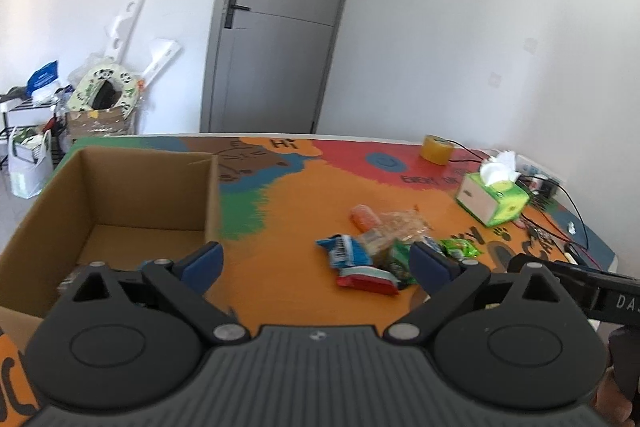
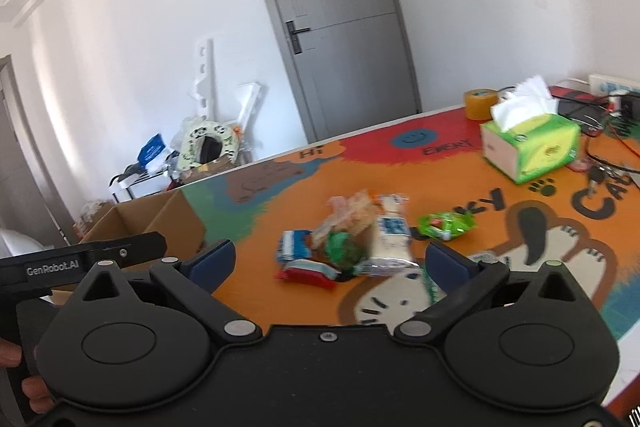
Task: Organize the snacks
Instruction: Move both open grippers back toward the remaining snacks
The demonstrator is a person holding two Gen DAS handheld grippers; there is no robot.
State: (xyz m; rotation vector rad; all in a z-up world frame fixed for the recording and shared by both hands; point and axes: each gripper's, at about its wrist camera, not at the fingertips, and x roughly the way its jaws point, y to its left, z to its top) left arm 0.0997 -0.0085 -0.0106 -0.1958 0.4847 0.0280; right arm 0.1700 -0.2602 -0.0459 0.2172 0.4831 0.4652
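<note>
Presently, both the left gripper [image 1: 316,263] and right gripper [image 2: 328,261] are held with fingers spread wide and nothing gripped. A snack pile [image 1: 380,251] is seen mid-table, right of the empty cardboard box [image 1: 120,195]. One packet at the pile's near edge should probably be pinched singly, then carried left.

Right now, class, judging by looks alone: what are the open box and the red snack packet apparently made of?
Open box: likely corrugated cardboard, matte brown, with folded edges. Red snack packet: probably thin plastic film, glossy, printed and crinkled. Neither gripper holds anything.
</note>
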